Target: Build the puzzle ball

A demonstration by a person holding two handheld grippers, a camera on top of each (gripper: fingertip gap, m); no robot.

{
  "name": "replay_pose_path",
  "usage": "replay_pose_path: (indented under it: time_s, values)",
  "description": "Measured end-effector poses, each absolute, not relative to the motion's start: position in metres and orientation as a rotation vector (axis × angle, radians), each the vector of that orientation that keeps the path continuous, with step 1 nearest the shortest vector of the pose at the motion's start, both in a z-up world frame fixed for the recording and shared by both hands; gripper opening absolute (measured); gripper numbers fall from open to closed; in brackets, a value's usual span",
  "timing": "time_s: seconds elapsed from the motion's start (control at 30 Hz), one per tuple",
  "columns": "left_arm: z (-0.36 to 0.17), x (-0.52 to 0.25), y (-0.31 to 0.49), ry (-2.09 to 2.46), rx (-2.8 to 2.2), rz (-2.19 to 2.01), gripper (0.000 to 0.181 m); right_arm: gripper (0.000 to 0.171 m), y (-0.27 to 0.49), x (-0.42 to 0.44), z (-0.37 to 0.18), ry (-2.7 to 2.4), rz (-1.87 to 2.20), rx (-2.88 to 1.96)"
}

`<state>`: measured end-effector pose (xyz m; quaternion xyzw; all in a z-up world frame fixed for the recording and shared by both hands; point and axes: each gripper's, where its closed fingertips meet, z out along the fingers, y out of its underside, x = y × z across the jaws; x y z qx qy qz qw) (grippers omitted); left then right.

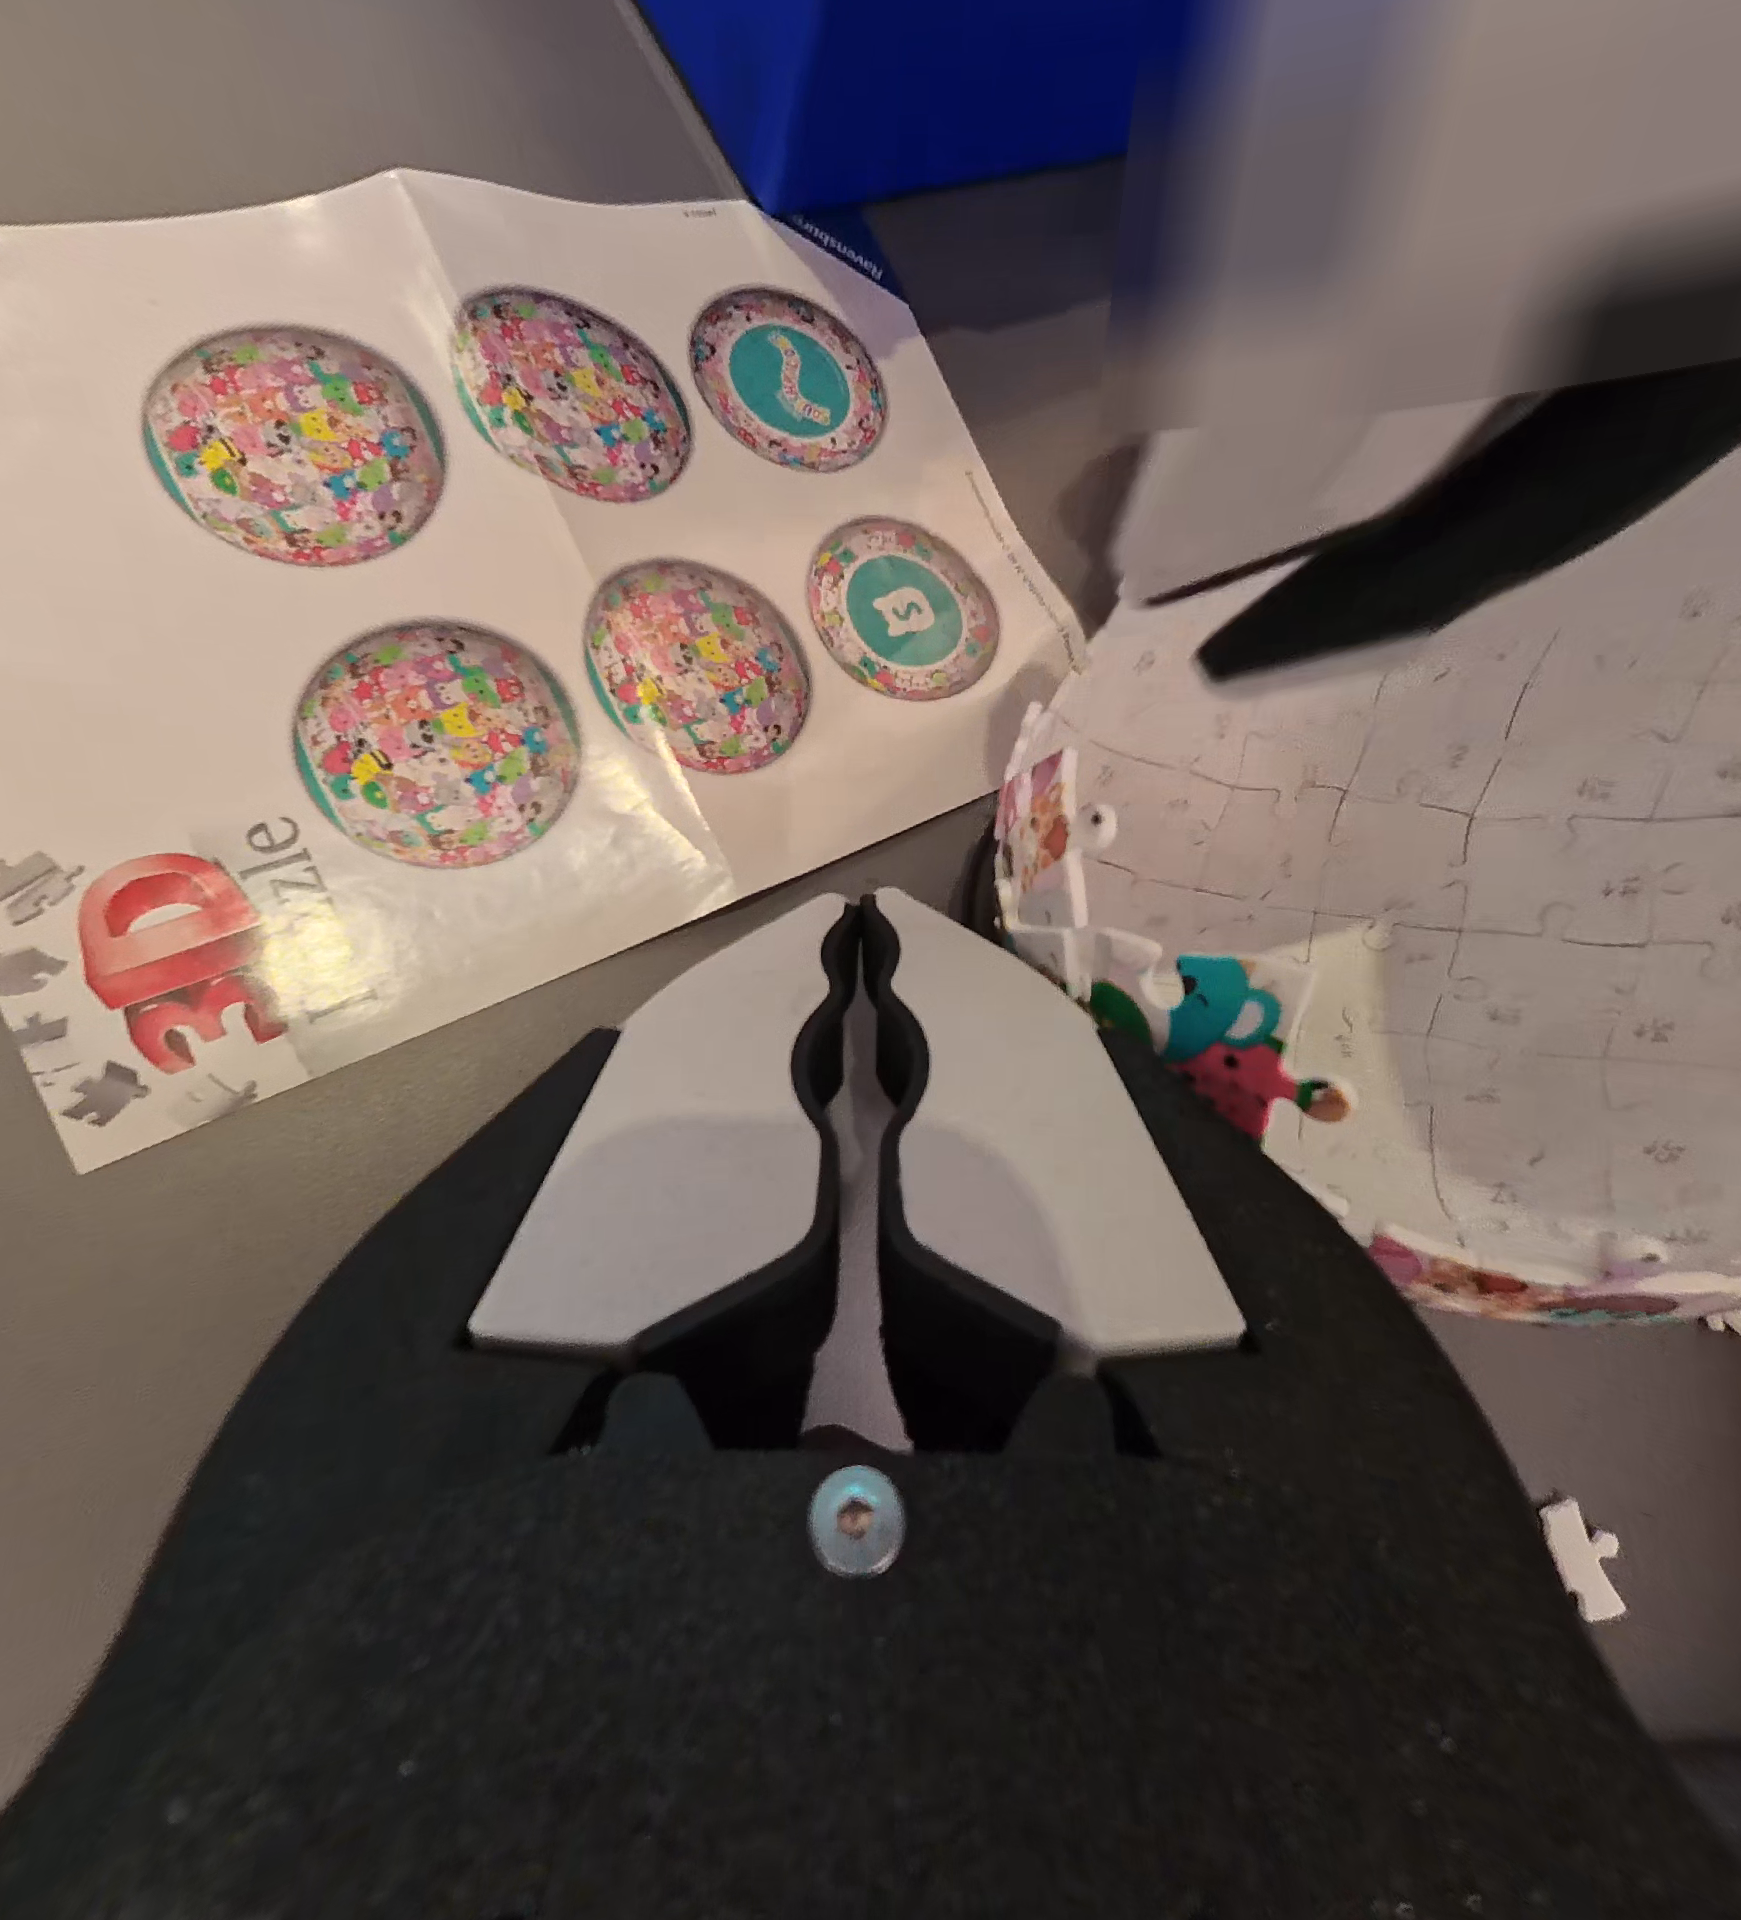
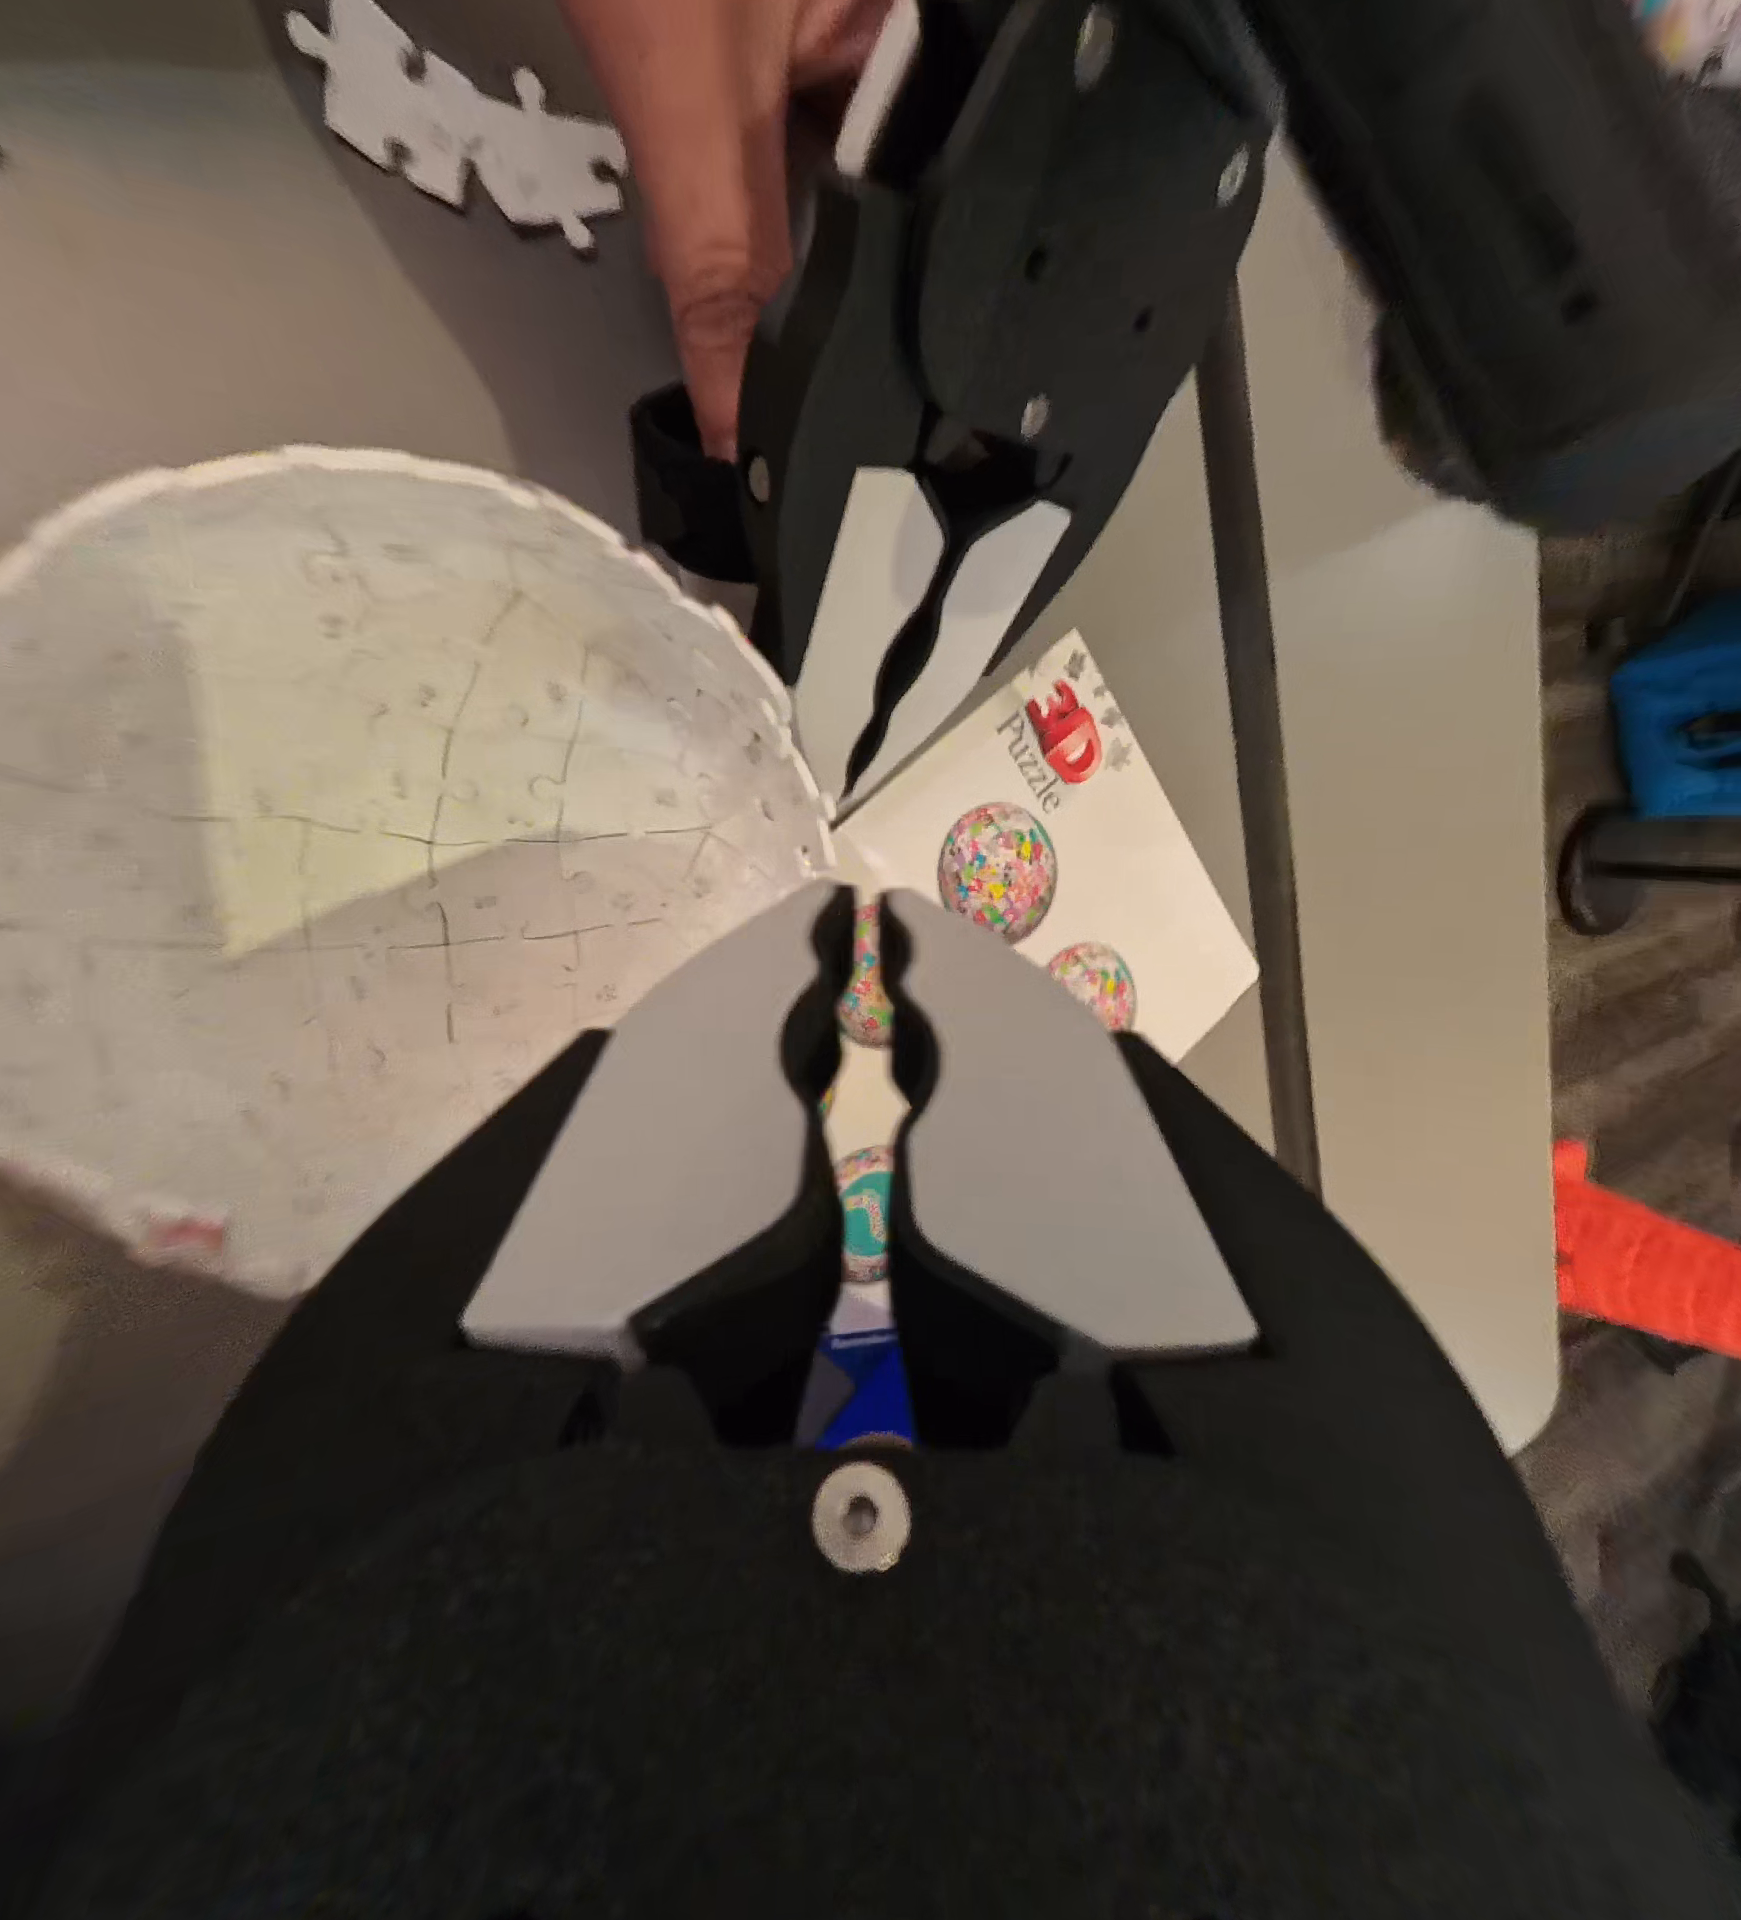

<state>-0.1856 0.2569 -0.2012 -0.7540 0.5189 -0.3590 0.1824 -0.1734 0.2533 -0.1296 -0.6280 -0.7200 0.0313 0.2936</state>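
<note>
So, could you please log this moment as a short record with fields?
puzzle ball: half-built shell, open, white inner side showing, coloured print on the outside
left tongs: shut, empty, over the leaflet's edge beside the shell
right tongs: almost closed, a thin gap, nothing visibly held, near the shell's rim
instruction leaflet: unfolded flat on the grey table
loose pieces: one white piece by the shell; a joined white strip farther off
box: blue, behind the leaflet
</note>
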Motion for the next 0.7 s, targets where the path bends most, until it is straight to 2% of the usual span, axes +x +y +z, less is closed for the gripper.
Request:
replay_pose_path:
  time_s: [0.1,0.27,0.5,0.63,0.7]
  values:
    - [-0.200,-0.182,0.258,1.438,-2.105,-1.021,0.000,0.000,0.238,-0.178,-0.118,-2.024,0.207,-1.577]
    - [-0.196,-0.178,0.267,1.351,-2.056,-0.999,0.000,0.000,0.228,-0.189,-0.141,-2.193,0.266,-1.728]
    - [-0.191,-0.186,0.287,1.162,-1.990,-0.841,0.000,0.000,0.228,-0.177,-0.169,-2.220,0.030,-2.011]
    - [-0.182,-0.189,0.289,1.120,-1.914,-0.790,0.000,0.000,0.217,-0.178,-0.152,-2.187,0.067,-2.097]
    - [-0.187,-0.187,0.285,1.162,-1.932,-0.800,0.000,0.000,0.216,-0.187,-0.134,-2.186,0.144,-1.968]
